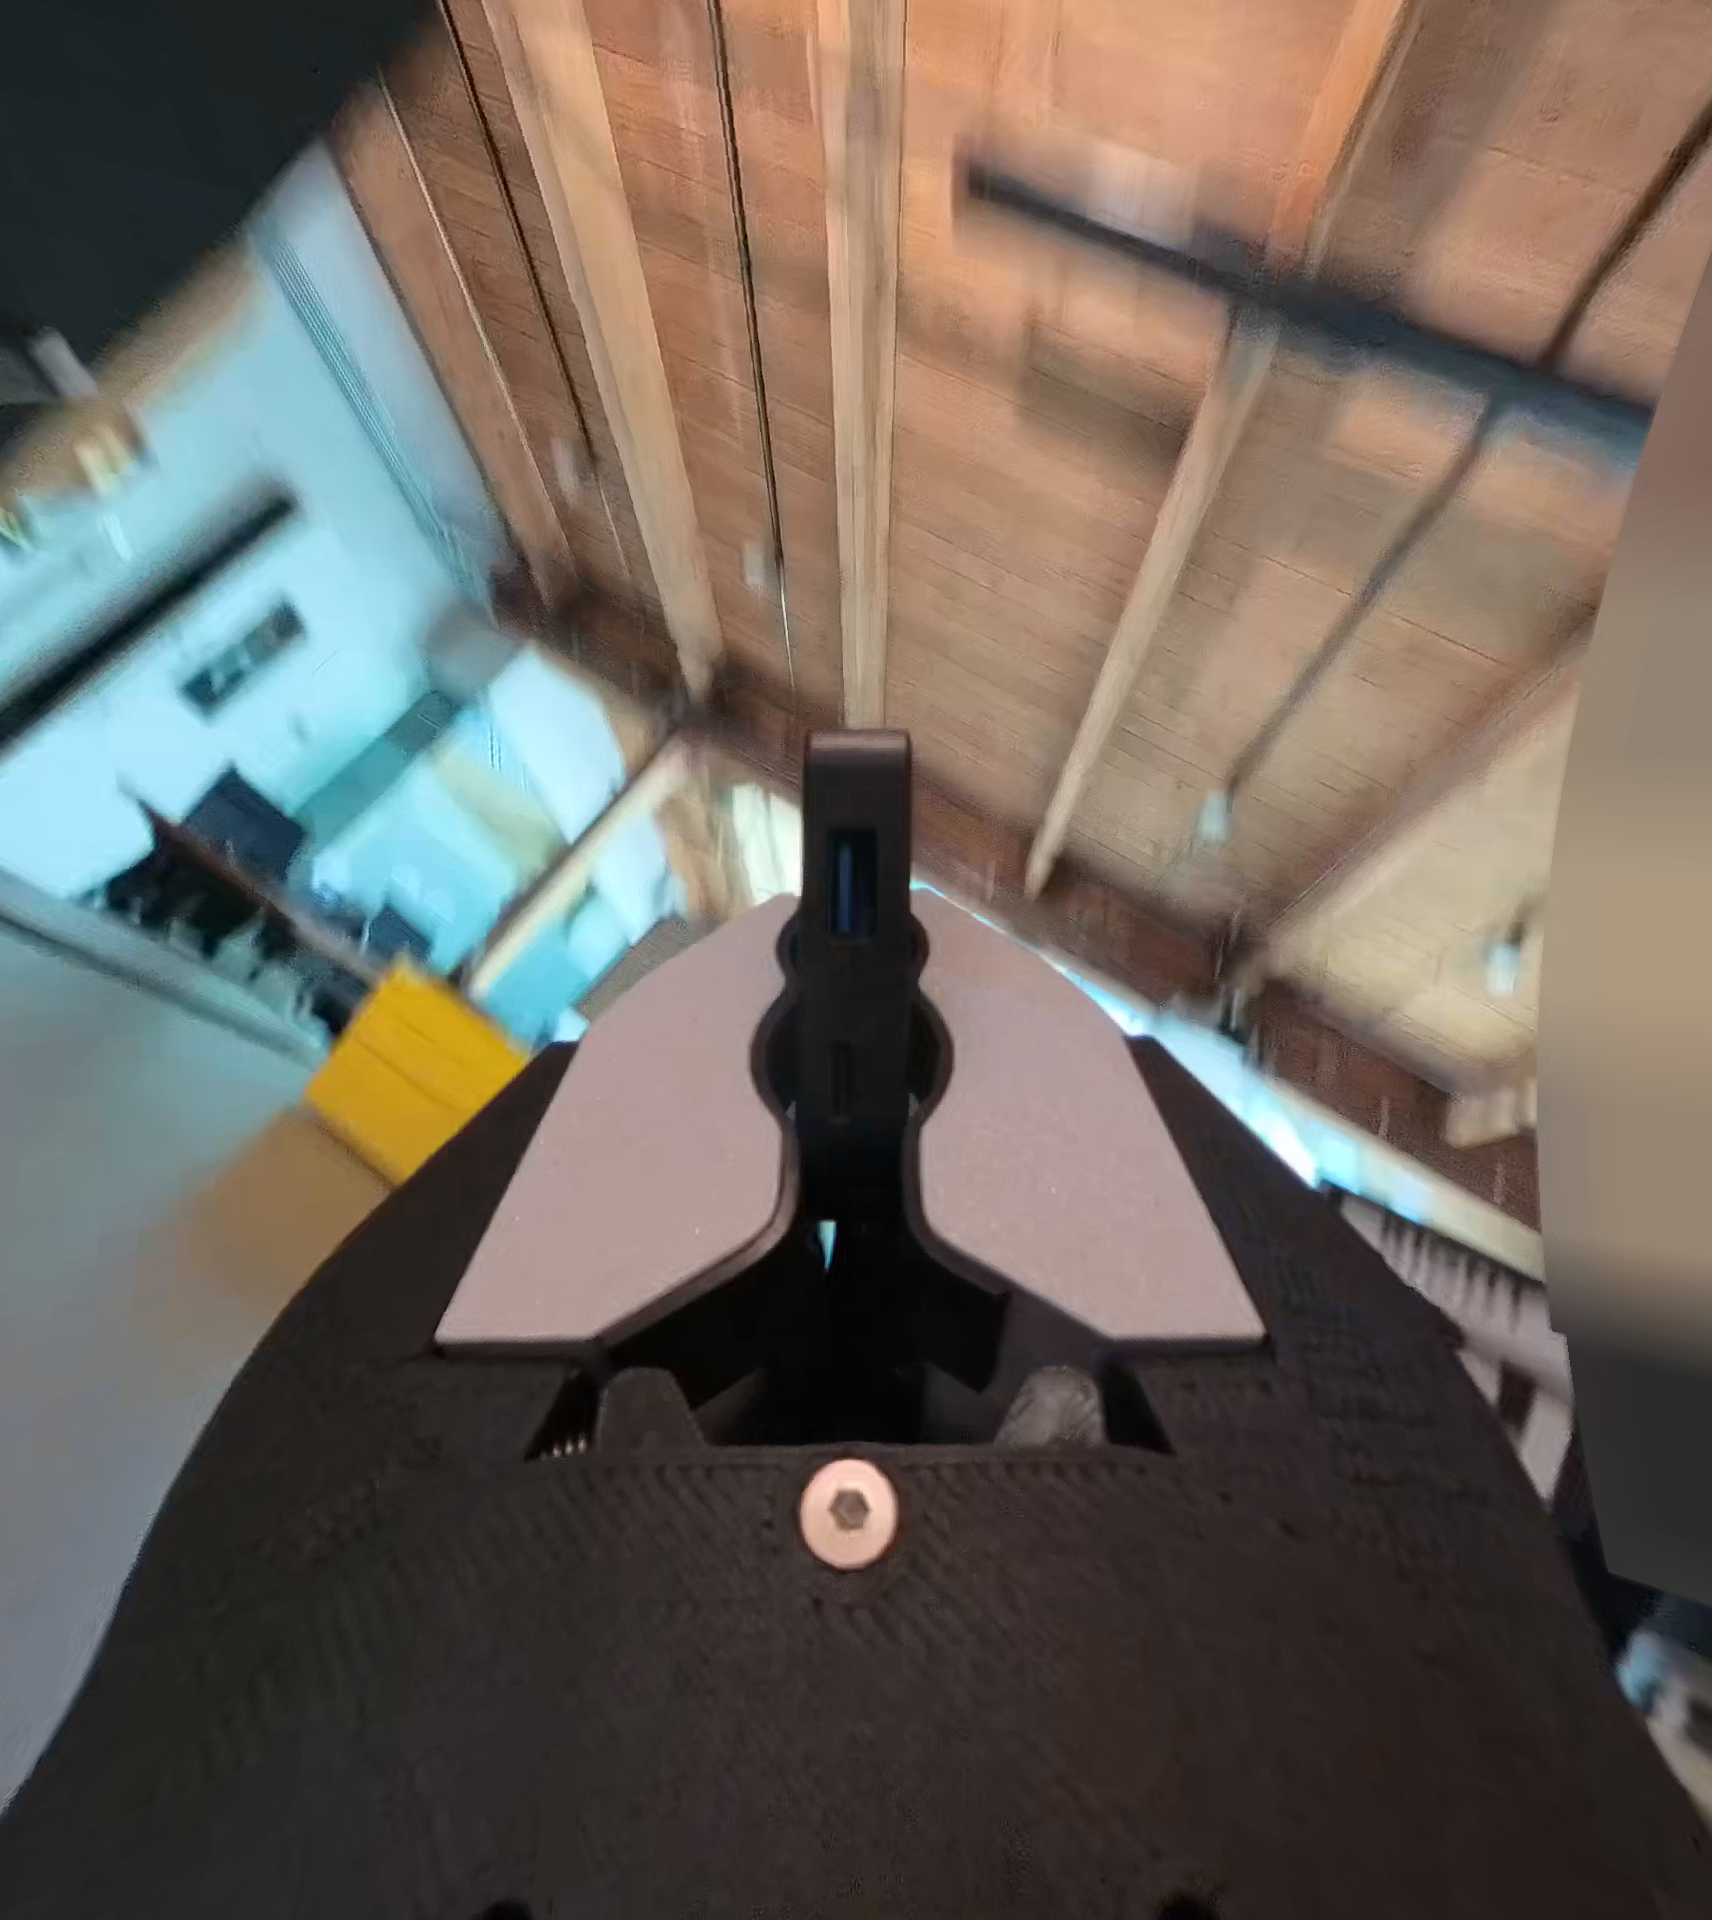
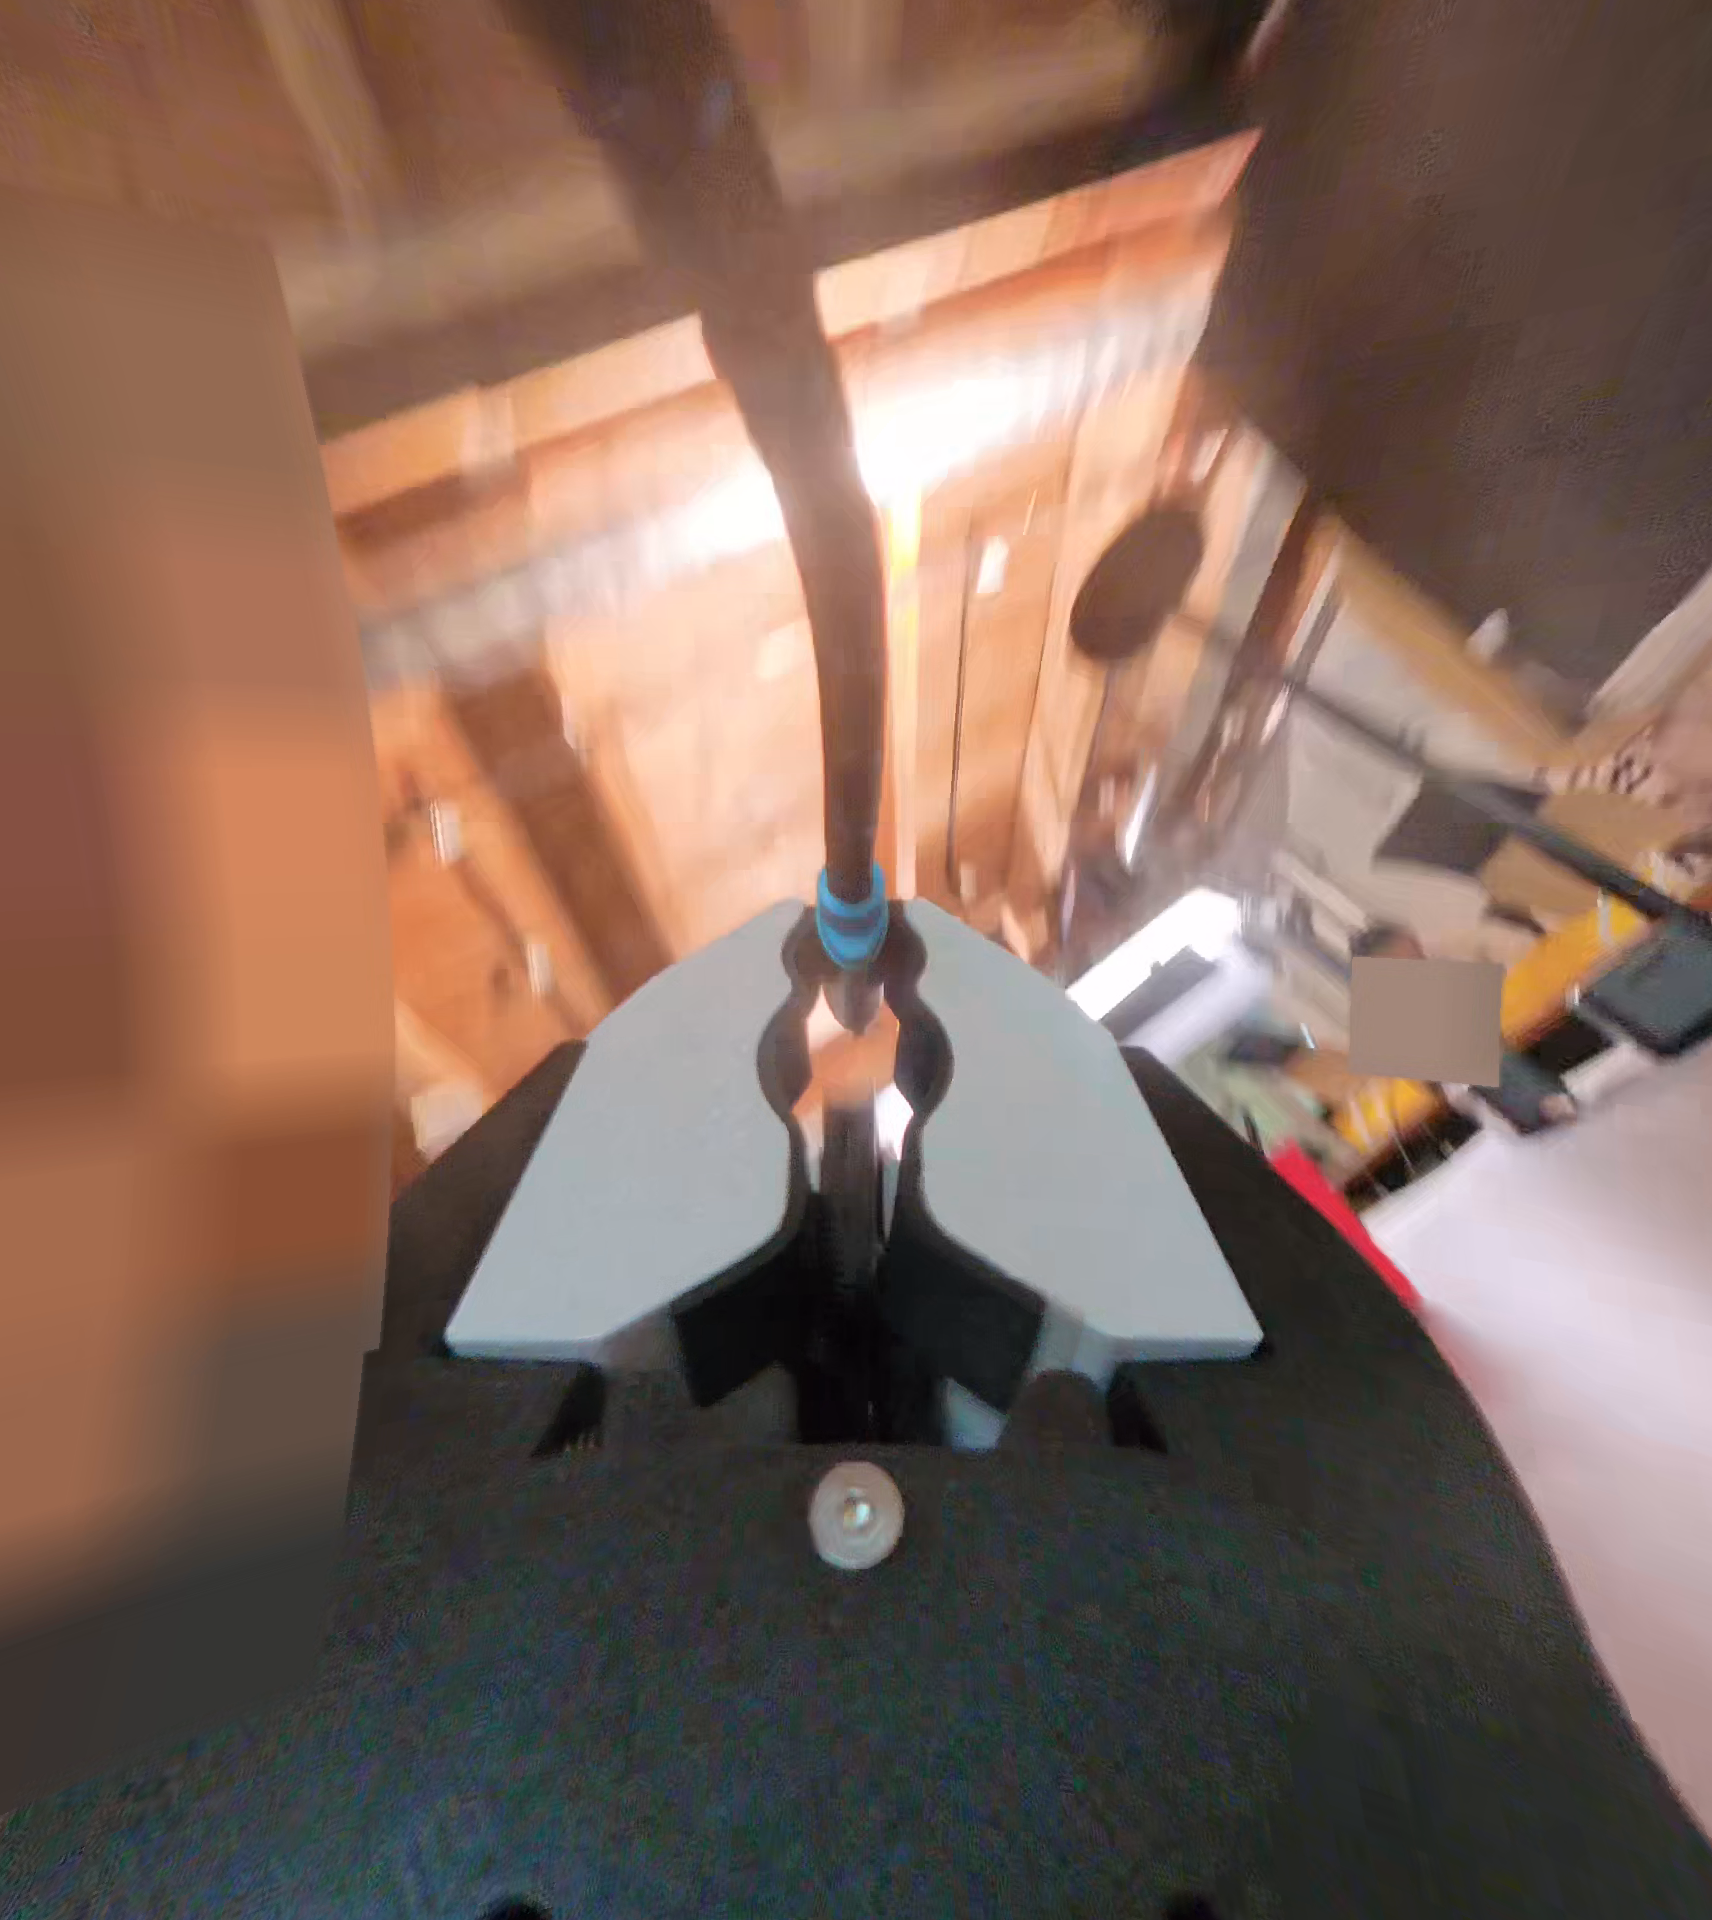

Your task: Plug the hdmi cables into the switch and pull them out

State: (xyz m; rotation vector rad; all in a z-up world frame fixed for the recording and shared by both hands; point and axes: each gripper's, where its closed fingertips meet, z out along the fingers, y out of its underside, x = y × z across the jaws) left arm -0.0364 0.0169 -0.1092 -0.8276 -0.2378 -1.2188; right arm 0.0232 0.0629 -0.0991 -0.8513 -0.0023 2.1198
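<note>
In the left wrist view my left gripper is shut on the black switch, a slim box held on edge between the grey fingers. A blue port and a smaller slot face me, and its top sticks out past the tips. In the right wrist view my right gripper is shut on an HDMI cable at its blue-ringed strain relief. The black braided cable runs up and away out of frame. The plug body sits low between the fingers, mostly hidden. Both grippers point up toward the ceiling.
Wooden ceiling beams fill both views, blurred by motion. A yellow box and a white surface lie at the left in the left wrist view. A white surface and cluttered shelves lie at the right in the right wrist view.
</note>
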